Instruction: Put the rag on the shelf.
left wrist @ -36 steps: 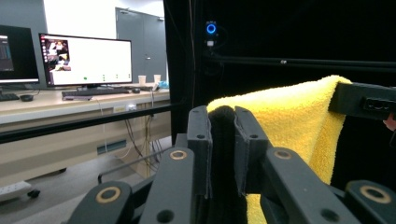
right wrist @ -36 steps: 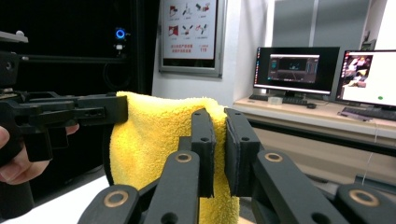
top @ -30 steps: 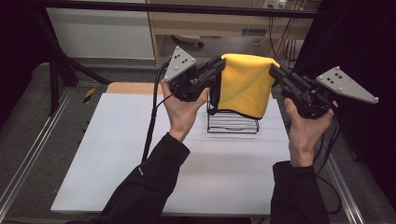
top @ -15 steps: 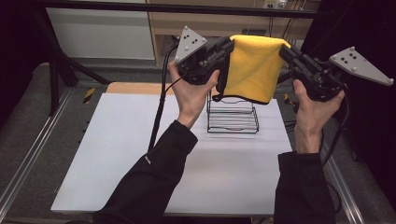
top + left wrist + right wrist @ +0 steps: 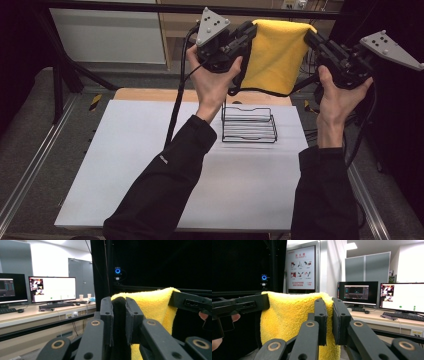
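A yellow towel (image 5: 277,55) hangs spread between my two grippers, high above the far edge of the table. My left gripper (image 5: 250,30) is shut on its upper left corner and my right gripper (image 5: 311,39) is shut on its upper right corner. The towel's lower edge hangs just above a black wire rack (image 5: 248,125), which stands on the white table top (image 5: 125,190). In the left gripper view the jaws (image 5: 118,302) pinch the towel's (image 5: 152,305) dark-edged corner. In the right gripper view the jaws (image 5: 329,303) clamp the towel's (image 5: 287,315) other corner.
A black frame bar (image 5: 125,7) crosses the back, above the table. Metal rails (image 5: 30,175) run along both sides of the table. Beyond the frame, a desk carries monitors (image 5: 52,288) and keyboards. Each gripper view shows the other gripper (image 5: 192,302) at the towel's far corner.
Both hands have risen and moved toward the far side, carrying the towel up. Its lower edge, which covered the top of the wire rack, now hangs above it.
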The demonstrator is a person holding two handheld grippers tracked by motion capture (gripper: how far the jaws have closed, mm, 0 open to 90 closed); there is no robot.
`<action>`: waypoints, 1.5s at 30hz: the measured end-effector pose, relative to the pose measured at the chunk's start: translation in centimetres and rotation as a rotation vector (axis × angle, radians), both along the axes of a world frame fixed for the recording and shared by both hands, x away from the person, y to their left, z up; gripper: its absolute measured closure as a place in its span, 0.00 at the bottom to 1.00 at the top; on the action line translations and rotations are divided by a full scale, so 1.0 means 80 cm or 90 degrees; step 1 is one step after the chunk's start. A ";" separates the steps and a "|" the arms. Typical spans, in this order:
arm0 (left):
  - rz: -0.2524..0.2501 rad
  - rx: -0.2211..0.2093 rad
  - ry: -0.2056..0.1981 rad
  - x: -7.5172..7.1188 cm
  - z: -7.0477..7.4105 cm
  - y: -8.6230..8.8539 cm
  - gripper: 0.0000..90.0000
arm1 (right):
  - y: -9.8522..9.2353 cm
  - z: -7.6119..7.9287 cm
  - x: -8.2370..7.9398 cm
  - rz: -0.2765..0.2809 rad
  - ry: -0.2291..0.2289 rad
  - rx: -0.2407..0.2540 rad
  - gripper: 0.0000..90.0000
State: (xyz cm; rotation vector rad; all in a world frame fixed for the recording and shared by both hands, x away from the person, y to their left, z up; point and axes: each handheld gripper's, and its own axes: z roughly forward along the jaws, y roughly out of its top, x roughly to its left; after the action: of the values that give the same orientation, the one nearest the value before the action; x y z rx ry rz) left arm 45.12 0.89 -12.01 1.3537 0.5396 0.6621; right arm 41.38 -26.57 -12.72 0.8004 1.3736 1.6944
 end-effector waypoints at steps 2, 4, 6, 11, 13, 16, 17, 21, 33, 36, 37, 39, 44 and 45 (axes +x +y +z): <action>0.005 -0.002 0.000 0.005 0.003 -0.001 0.87 | 0.001 0.002 0.004 0.000 0.000 0.001 0.93; 0.008 -0.004 0.003 0.011 0.005 0.000 0.87 | 0.001 0.003 0.009 0.000 -0.001 0.001 0.93; 0.010 -0.005 0.003 0.013 0.006 0.000 0.87 | 0.002 0.004 0.012 0.001 -0.003 0.000 0.93; 0.012 -0.015 0.007 0.032 0.006 -0.001 0.87 | 0.003 0.011 0.031 -0.008 -0.003 -0.014 0.93; 0.016 -0.011 0.006 0.039 0.007 -0.001 0.87 | 0.004 0.012 0.039 -0.012 0.000 -0.016 0.93; 0.020 -0.013 0.005 0.048 0.007 -0.001 0.87 | 0.006 0.011 0.048 -0.016 0.005 -0.019 0.93; 0.023 -0.008 0.002 0.051 0.008 -0.002 0.87 | 0.006 0.010 0.051 -0.016 0.005 -0.017 0.93; 0.027 0.004 0.000 0.061 0.008 -0.005 0.87 | 0.005 0.009 0.060 -0.019 0.012 -0.015 0.93; 0.016 0.019 0.011 0.068 -0.023 -0.003 0.87 | -0.002 -0.015 0.080 -0.013 0.034 -0.017 0.93; 0.015 0.019 0.018 0.070 -0.033 0.002 0.87 | 0.000 -0.021 0.085 -0.007 0.033 -0.029 0.93; 0.012 0.016 0.022 0.072 -0.036 0.003 0.87 | 0.001 -0.023 0.086 -0.006 0.033 -0.034 0.93; 0.005 0.014 0.034 0.074 -0.044 0.005 0.87 | 0.002 -0.028 0.088 -0.003 0.037 -0.037 0.93; 0.009 0.032 0.042 0.075 -0.062 0.008 0.87 | 0.003 -0.043 0.093 0.000 0.055 -0.051 0.93; 0.010 0.036 0.043 0.074 -0.067 0.008 0.87 | 0.003 -0.047 0.093 -0.002 0.061 -0.056 0.93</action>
State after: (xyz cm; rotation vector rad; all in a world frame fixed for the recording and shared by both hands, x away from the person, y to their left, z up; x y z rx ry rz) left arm 51.06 1.55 -17.40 1.4309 0.5896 0.6500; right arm 48.84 -26.35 -16.47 0.8416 1.5012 1.5994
